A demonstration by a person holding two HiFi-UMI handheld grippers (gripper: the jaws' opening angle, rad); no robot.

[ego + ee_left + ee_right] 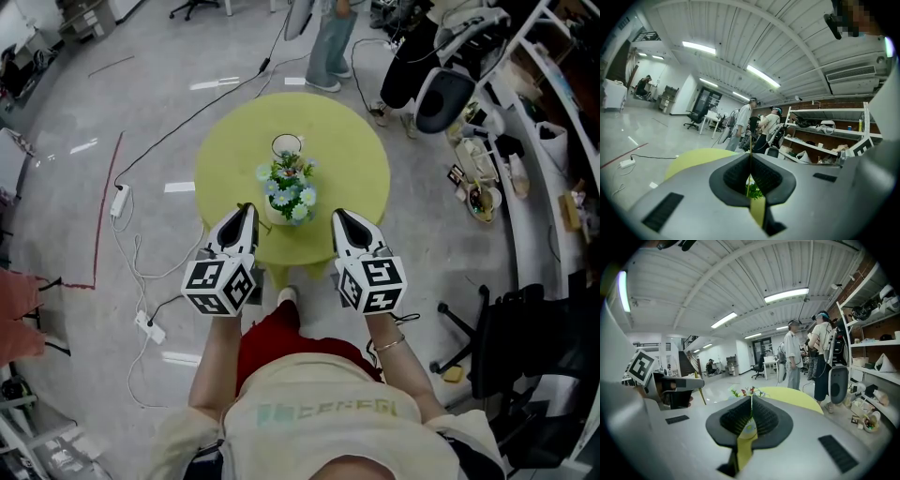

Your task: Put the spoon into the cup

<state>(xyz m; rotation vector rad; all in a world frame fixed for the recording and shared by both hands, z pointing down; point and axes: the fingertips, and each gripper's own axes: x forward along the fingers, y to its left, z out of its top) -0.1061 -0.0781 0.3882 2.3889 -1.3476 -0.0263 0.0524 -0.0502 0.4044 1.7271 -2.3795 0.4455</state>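
Your left gripper [247, 210] is clenched: in the left gripper view its two dark pads [761, 176] meet along a thin seam with nothing caught between them. Your right gripper [340, 217] is clenched as well, its pads [764, 417] pressed together on nothing. Both point away from you, side by side, with a gap between them, and hang over the near edge of the round yellow-green table [361, 164].

Just past the two tips, between them, stands a bunch of blue, white and pink flowers [290, 187]. Behind the flowers, towards the far side of the table, stands the cup [287, 145], white and upright, well apart from both grippers. You cannot make out the spoon in any view.

Beyond the far edge of the table a person [330, 47] in light trousers stands on the grey floor. To the left, a white power strip [119, 200] lies on its cable beside a red line on the floor. To the right run cluttered shelves [562, 84], with a black office chair [525, 342] nearer to you
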